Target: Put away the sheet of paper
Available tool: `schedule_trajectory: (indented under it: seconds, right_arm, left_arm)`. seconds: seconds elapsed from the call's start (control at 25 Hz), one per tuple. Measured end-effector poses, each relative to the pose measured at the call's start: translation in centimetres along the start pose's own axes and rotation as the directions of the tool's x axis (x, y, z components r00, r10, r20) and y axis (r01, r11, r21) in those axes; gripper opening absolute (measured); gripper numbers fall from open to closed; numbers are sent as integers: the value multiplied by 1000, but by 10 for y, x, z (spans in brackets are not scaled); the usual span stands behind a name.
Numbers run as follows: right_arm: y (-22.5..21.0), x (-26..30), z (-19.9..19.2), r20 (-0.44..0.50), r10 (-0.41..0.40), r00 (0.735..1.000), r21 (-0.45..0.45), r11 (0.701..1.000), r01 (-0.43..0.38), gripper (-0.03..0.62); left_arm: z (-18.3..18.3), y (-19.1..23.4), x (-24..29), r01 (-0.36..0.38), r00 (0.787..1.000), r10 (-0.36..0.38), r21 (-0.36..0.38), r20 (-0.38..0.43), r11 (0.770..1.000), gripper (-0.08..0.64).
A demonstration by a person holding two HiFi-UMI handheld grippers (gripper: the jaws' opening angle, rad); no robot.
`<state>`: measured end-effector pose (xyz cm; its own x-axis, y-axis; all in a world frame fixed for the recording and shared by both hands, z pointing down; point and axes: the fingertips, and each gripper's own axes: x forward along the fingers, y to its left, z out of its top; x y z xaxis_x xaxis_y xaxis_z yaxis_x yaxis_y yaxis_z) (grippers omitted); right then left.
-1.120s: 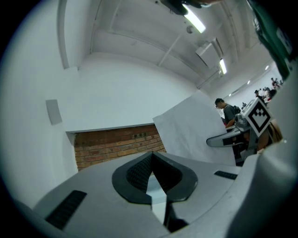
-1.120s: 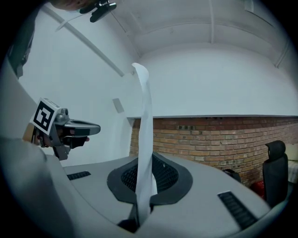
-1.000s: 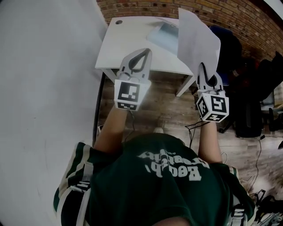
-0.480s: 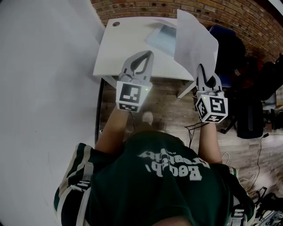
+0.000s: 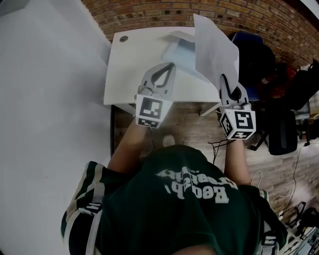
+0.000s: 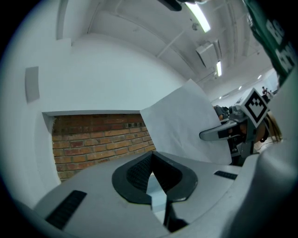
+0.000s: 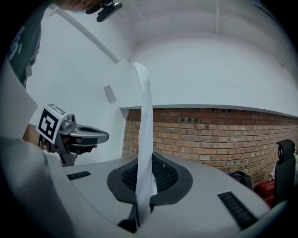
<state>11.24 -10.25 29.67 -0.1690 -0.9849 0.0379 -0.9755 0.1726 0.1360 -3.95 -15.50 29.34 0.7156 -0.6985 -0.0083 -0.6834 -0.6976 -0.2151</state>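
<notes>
The white sheet of paper [image 5: 213,47] stands upright in my right gripper [image 5: 223,77], which is shut on its lower edge, at the right end of the white table [image 5: 130,69]. In the right gripper view the sheet [image 7: 145,121] rises edge-on from between the closed jaws of the right gripper [image 7: 148,162]. My left gripper [image 5: 170,65] is shut with nothing in it, over the table's near edge and left of the sheet. In the left gripper view its jaws [image 6: 151,158] meet at the tip, with the sheet [image 6: 186,125] to the right.
A pale, see-through tray or folder [image 5: 182,49] lies on the table at the back right, partly behind the sheet. A brick wall [image 5: 149,12] runs behind the table. A dark chair [image 5: 251,55] and black bags [image 5: 281,132] stand to the right on the wooden floor.
Both grippers have moved forward toward the table. The left gripper now reaches over its near edge. The right one still holds the sheet upright.
</notes>
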Motion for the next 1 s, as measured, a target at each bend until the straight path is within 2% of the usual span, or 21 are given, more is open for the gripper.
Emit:
schedule_trajectory:
  seconds: [0.16,0.4,0.72,1.0]
  right_arm:
    - [1,18,-5,-16,-13,1000,-25,1000,13,-5]
    - [10,38,-21,-62,-21,998,-84,996,16,-5]
    - [19,70,-54,-165,51,985,-118,990,-71,-6]
    - [3,106,-108,-294,119,948,-132,978,-163,-6]
  left_arm:
    - [-18,15,15,16,1000,-16,21,-14,1000,2]
    - [-38,29,32,42,999,-42,4,-23,999,2]
    - [-61,50,50,44,998,-45,-31,-48,999,2]
    - [-93,58,83,16,994,-22,-50,-108,999,2]
